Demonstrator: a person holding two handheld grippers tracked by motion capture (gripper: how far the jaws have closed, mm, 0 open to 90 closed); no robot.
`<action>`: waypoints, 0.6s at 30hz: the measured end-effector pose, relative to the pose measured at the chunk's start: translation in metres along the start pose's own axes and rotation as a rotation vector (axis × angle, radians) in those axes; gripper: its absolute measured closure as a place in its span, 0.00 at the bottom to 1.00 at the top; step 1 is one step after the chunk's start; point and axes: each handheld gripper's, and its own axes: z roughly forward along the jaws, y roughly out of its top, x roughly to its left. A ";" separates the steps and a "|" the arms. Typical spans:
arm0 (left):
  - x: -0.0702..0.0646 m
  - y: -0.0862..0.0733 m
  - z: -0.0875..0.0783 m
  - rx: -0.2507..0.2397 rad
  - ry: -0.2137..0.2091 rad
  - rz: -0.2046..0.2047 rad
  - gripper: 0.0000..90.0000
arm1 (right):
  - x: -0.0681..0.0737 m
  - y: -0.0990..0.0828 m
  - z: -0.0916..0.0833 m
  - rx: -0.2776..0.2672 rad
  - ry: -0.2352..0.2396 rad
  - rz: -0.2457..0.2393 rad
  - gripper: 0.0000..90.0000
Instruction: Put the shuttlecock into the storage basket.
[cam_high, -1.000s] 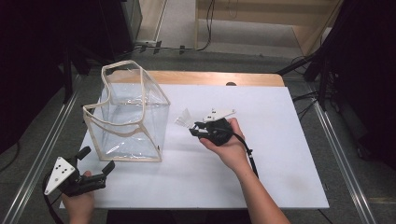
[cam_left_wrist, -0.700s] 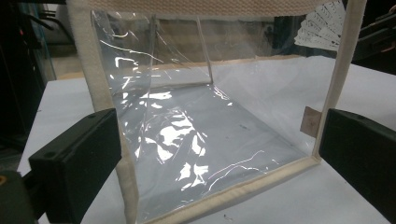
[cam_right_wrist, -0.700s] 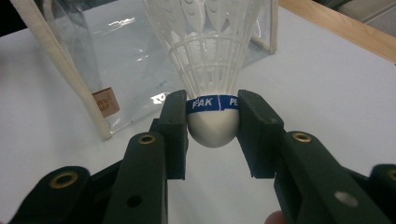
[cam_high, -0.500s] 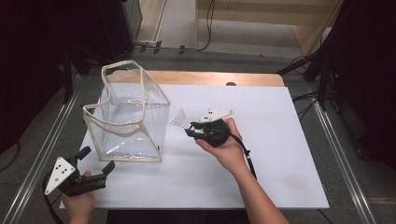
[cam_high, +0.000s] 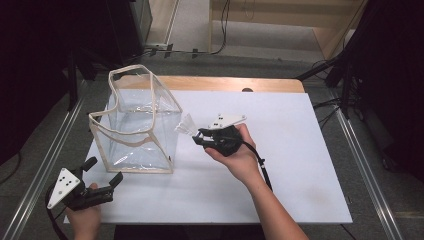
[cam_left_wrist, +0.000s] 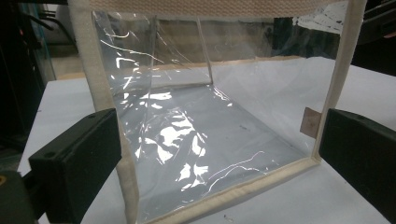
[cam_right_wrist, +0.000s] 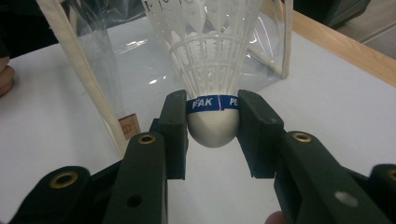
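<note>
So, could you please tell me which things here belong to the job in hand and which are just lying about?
Part of the job:
- shuttlecock, clamped by its cork in the right claw
- clear bag, standing open on the table
- left claw, open, waiting near the bag

Just lying about:
- white table board
- cables on the floor

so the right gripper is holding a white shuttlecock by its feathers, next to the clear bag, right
Not quite. The right gripper is shut on the white shuttlecock by its rounded cork base, at the blue band, not by its feathers; the right gripper view shows this. The skirt points away from the jaws toward the clear bag, which stands beside it on the table, as the high view shows.
</note>
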 end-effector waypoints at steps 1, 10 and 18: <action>0.000 0.000 0.000 0.000 0.000 0.000 0.00 | 0.001 0.001 0.000 -0.002 0.001 -0.001 0.70; 0.000 0.000 0.000 -0.001 0.000 0.000 0.00 | 0.005 0.010 -0.005 -0.020 0.003 -0.006 0.70; 0.000 0.000 0.000 -0.001 0.000 -0.001 0.00 | 0.010 0.019 -0.006 -0.031 0.011 -0.016 0.70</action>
